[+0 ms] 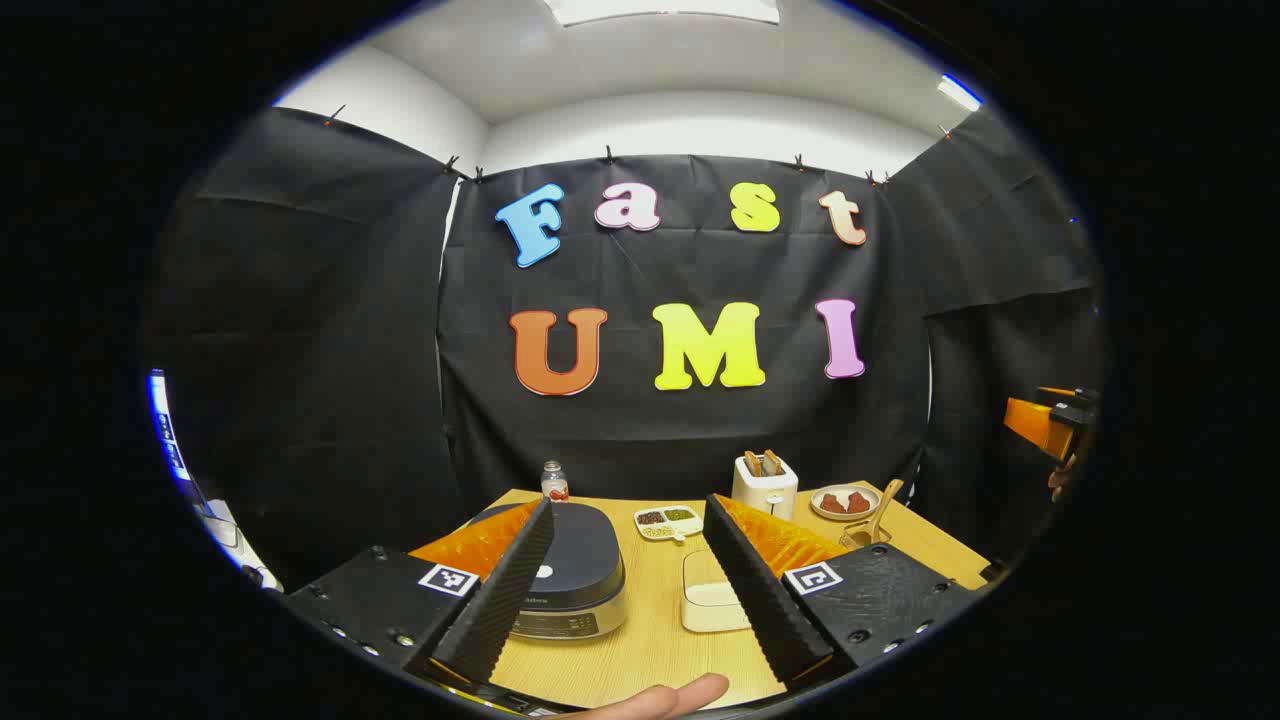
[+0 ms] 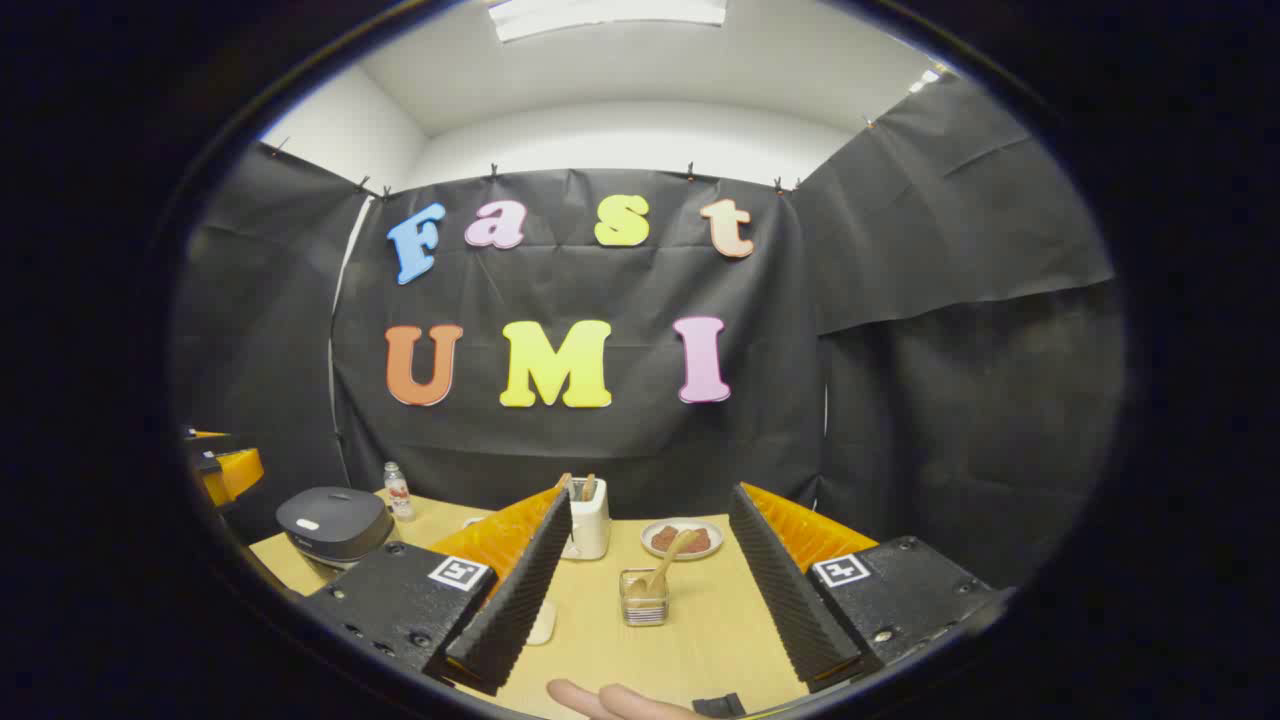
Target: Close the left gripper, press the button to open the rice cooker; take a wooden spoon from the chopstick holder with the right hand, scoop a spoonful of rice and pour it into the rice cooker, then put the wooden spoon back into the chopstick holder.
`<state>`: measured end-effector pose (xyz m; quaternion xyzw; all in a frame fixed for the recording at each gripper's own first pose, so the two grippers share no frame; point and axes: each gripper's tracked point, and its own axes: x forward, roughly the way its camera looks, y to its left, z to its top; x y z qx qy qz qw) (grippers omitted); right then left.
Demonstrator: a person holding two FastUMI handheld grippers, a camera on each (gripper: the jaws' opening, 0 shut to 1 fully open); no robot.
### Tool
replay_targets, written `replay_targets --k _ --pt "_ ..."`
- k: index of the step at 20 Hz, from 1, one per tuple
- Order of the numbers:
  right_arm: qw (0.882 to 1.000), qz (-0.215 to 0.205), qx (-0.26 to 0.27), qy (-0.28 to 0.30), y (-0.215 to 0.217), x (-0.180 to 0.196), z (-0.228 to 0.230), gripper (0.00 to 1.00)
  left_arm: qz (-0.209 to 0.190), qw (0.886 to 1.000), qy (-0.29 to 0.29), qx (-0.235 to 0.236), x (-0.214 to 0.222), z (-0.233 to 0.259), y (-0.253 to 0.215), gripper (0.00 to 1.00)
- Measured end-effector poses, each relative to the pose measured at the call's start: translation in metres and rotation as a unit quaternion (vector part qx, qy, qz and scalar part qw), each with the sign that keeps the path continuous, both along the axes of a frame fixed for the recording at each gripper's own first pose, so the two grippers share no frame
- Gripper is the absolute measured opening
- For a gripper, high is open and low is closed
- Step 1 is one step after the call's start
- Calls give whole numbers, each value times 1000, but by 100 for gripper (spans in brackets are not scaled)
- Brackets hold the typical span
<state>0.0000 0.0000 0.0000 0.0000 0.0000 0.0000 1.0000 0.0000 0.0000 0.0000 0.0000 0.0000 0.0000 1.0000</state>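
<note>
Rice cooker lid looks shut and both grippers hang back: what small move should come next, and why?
Probably shut the left gripper: its fingers stand wide apart above the table, and the rice cooker ahead has its lid down. The wooden spoon sits untouched in its holder, with the right gripper open.

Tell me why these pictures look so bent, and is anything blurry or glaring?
Left gripper view: a fisheye lens bows the wooden table; the rice cooker is crisp with a soft sheen, and a ceiling light blows out white. Right gripper view: same curving; the wooden spoon is sharp, and shadows are soft.
</note>
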Motion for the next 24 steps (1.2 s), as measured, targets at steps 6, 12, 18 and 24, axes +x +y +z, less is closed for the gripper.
replay_targets --k 6,12,18,24 --pt "1000 -4 2 1 -4 -1 -4 96 1 1000 -6 -10 -1 1 0 96" --pt "1000 -2 -6 1 -5 -3 -5 96 -21 1000 -13 -18 -3 6 -16 96" --pt "1000 -18 -9 -5 -9 -4 -7 100 -15 1000 -9 -2 -8 -1 -15 95" --pt "1000 -7 -11 -15 0 -9 -7 96 -16 1000 -6 -1 -6 -11 -12 96"
